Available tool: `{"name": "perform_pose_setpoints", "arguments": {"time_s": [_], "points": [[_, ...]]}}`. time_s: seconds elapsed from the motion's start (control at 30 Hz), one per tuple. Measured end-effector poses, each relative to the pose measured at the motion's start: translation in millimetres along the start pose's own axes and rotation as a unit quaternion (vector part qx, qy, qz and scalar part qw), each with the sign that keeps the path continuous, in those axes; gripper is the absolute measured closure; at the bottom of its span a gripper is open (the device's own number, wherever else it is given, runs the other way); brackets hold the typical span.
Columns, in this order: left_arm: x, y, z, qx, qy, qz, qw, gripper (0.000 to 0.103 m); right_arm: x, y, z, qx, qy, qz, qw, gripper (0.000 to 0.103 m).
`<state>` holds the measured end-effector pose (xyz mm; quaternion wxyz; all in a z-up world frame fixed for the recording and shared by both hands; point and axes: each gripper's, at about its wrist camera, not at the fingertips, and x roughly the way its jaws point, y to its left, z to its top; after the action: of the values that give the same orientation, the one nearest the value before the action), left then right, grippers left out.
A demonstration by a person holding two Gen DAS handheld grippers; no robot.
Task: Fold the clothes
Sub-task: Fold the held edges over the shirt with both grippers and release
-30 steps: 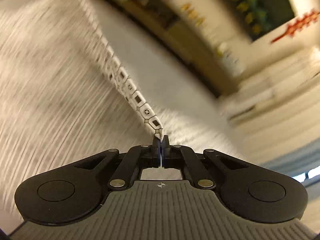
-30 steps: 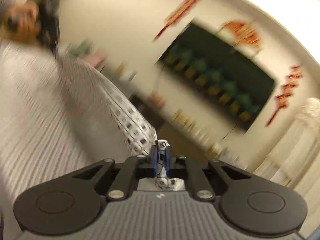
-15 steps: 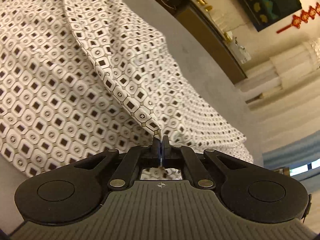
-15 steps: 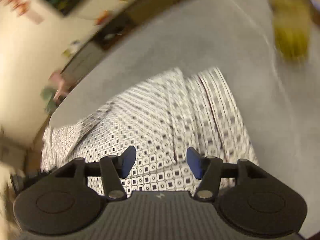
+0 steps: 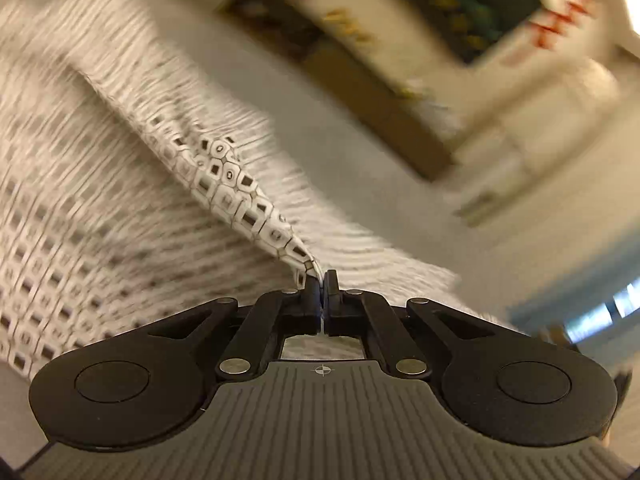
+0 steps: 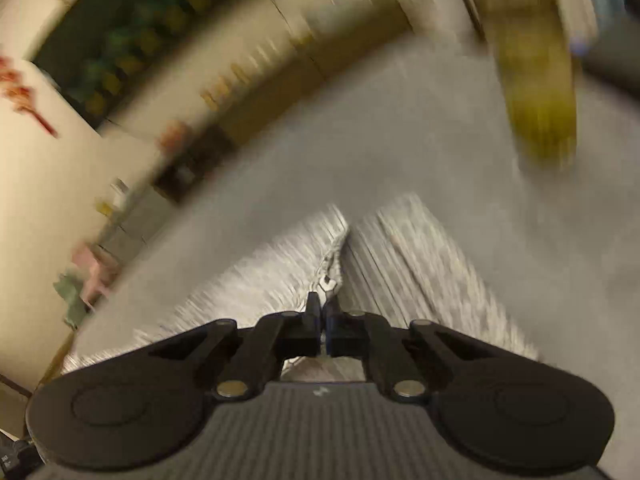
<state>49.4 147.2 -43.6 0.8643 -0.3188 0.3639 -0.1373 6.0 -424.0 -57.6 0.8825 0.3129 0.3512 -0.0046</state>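
Left tool (image 5: 321, 280) pinching patterned garment (image 5: 240, 196), right tool (image 6: 322, 305) likewise

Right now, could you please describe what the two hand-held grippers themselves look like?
Both look alike. The left hand-held gripper has matte black linkage arms on silver pivot pins, two rounded black lobes with circular recesses, and a grey ribbed body bearing a small crosshair mark. The right hand-held gripper matches, with a small pale mark on its body and blue on the finger pads.
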Motion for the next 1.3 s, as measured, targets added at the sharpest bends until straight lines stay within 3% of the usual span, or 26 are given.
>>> {"name": "perform_pose_setpoints", "arguments": {"time_s": [0.03, 0.1, 0.23, 0.37, 0.5, 0.63, 0.7, 0.8, 0.83, 0.9, 0.97, 1.1, 1.2, 1.3], "points": [[-5, -11, -2, 0.020, -0.003, -0.013, 0.9997, 0.103, -15, -3, 0, 0.001, -0.014, -0.009, 1.000, 0.101], [8, -18, -21, 0.039, 0.040, -0.004, 0.9984, 0.103, -45, -11, 1, 0.003, -0.039, -0.028, 0.999, 0.101], [35, -20, -50, 0.055, 0.104, 0.026, 0.9927, 0.103, -21, -67, -20, 0.081, 0.009, -0.093, 0.992, 0.101], [37, -18, -53, 0.047, 0.097, 0.028, 0.9938, 0.103, -6, -58, -21, 0.094, 0.014, -0.088, 0.992, 0.101], [14, -33, -62, 0.068, 0.087, 0.018, 0.9937, 0.103, -50, -59, -18, 0.086, -0.042, -0.088, 0.991, 0.101], [22, -26, -74, 0.068, 0.111, 0.043, 0.9906, 0.103, -31, -85, -27, 0.146, 0.016, -0.111, 0.983, 0.101], [29, -24, -73, 0.056, 0.114, 0.042, 0.9910, 0.103, -24, -95, -36, 0.170, 0.024, -0.123, 0.977, 0.098], [10, -27, -69, 0.070, 0.091, 0.033, 0.9928, 0.096, -41, -76, -37, 0.133, -0.046, -0.171, 0.975, 0.081], [6, -29, -65, 0.077, 0.083, 0.027, 0.9933, 0.087, -49, -68, -36, 0.116, -0.075, -0.190, 0.972, 0.073], [-2, -31, -57, 0.097, 0.068, 0.019, 0.9928, 0.081, -60, -38, -36, 0.037, -0.129, -0.206, 0.969, 0.069], [-12, -24, -48, 0.110, 0.053, 0.024, 0.9923, 0.077, -47, -6, -37, -0.044, -0.109, -0.168, 0.979, 0.069], [-38, 6, -29, 0.099, 0.018, 0.051, 0.9936, 0.075, 6, 5, -52, -0.068, -0.019, -0.135, 0.988, 0.072], [-57, 53, -11, 0.058, 0.007, 0.071, 0.9958, 0.074, 44, 14, -63, -0.086, 0.048, -0.110, 0.989, 0.078], [-63, 107, 15, 0.010, 0.006, 0.155, 0.9879, 0.075, 45, 8, -57, -0.069, 0.035, -0.139, 0.987, 0.092]]}}
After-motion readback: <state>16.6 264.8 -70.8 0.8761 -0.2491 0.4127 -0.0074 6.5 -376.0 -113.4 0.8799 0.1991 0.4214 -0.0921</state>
